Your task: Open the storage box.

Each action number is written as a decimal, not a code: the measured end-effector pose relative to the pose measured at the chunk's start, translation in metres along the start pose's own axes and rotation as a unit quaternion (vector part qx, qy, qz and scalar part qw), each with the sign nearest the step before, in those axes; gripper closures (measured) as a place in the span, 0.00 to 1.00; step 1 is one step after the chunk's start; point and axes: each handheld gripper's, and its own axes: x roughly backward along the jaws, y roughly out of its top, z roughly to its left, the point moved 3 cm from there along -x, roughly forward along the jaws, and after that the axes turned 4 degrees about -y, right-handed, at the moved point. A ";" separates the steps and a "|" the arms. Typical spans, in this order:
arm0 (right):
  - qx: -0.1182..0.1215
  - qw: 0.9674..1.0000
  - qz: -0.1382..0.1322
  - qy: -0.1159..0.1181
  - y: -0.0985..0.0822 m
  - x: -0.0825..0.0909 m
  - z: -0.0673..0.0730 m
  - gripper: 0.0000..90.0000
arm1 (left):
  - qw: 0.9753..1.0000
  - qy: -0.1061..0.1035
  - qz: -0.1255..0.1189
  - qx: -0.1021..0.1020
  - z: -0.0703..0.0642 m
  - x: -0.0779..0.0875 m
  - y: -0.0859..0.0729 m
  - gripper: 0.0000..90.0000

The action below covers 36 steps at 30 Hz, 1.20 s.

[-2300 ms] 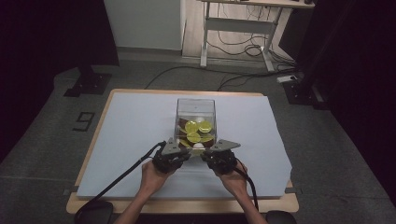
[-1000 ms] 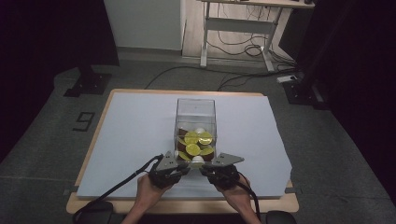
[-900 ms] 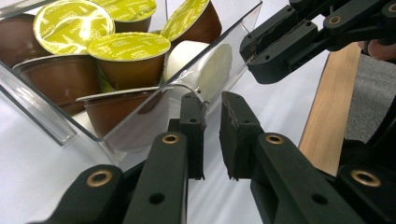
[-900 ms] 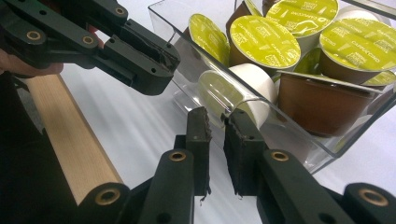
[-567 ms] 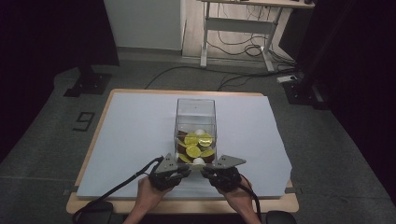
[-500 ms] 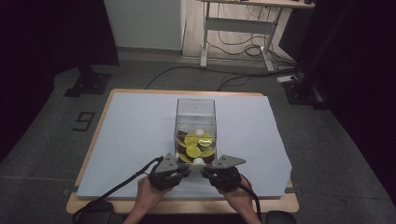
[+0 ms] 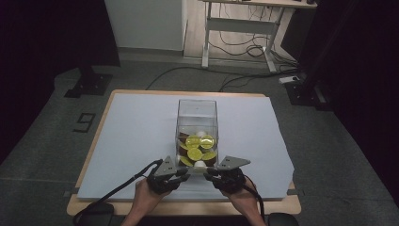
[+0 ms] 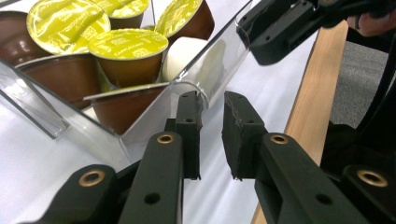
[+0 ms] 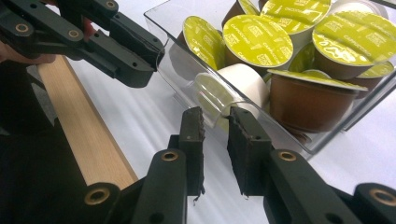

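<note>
Both claws [image 7: 196, 172] slightly apart, unclamped, at clear box's [image 7: 196, 113] near corners.

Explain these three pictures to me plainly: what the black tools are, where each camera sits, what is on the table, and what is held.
No robot here: a person at the table holds a hand tool with two black jaws in each hand, the left gripper and the right gripper.

The wide picture comes from a fixed camera above the person, looking forward and down. The other two come from small cameras riding on each gripper, looking along its jaws.

On the white sheet covering the table stands a clear plastic box with brown coffee capsules with yellow-green lids and a few white ones.

Both grippers sit at the box's near wall, one at each corner. Their jaws have just been opening: each pair stands slightly apart with a visible gap, so nothing is clamped.
</note>
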 end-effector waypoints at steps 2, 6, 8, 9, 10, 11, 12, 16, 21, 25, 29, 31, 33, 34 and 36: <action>-0.001 1.000 0.000 0.001 -0.001 0.002 -0.001 0.83 | 1.000 0.001 0.003 0.000 0.000 0.001 -0.002 0.84; -0.004 1.000 0.001 -0.004 -0.003 0.007 -0.004 0.83 | 1.000 0.003 0.001 0.009 0.004 0.005 -0.009 0.83; -0.006 1.000 0.001 -0.008 -0.004 0.009 -0.007 0.84 | 1.000 0.003 0.003 0.012 0.005 0.006 -0.012 0.83; -0.007 1.000 0.002 -0.010 -0.005 0.010 -0.008 0.84 | 1.000 0.003 0.003 0.014 0.006 0.007 -0.013 0.83; -0.007 1.000 0.003 -0.012 -0.006 0.011 -0.009 0.85 | 1.000 0.004 0.003 0.015 0.007 0.009 -0.014 0.83; -0.008 1.000 0.004 -0.013 -0.006 0.012 -0.010 0.85 | 1.000 0.004 0.002 0.018 0.008 0.010 -0.016 0.83; -0.009 1.000 0.003 -0.014 -0.006 0.013 -0.011 0.86 | 1.000 0.004 0.001 0.019 0.009 0.012 -0.017 0.83; -0.009 1.000 0.006 -0.016 -0.007 0.014 -0.012 0.90 | 1.000 0.005 -0.003 0.026 0.015 0.019 -0.020 0.86; -0.012 1.000 0.009 -0.018 -0.008 0.017 -0.016 0.97 | 0.999 0.012 -0.012 0.031 0.021 0.026 -0.022 0.92; -0.020 0.999 0.016 -0.021 -0.010 0.019 -0.020 0.99 | 0.999 0.017 -0.014 0.035 0.024 0.031 -0.023 0.96; -0.028 0.999 0.027 -0.031 -0.012 0.020 -0.028 0.99 | 0.999 0.027 -0.013 0.039 0.029 0.035 -0.025 1.00; -0.033 0.998 0.030 -0.035 -0.014 0.021 -0.031 0.99 | 0.999 0.033 -0.012 0.040 0.031 0.036 -0.026 1.00; -0.037 0.998 0.030 -0.039 -0.014 0.022 -0.035 0.99 | 0.998 0.041 -0.011 0.044 0.035 0.038 -0.027 1.00; -0.042 0.998 0.027 -0.040 -0.014 0.022 -0.037 0.99 | 0.998 0.043 -0.011 0.045 0.037 0.039 -0.028 1.00; -0.048 0.998 0.024 -0.042 -0.014 0.023 -0.040 0.99 | 0.998 0.049 -0.012 0.050 0.041 0.040 -0.029 1.00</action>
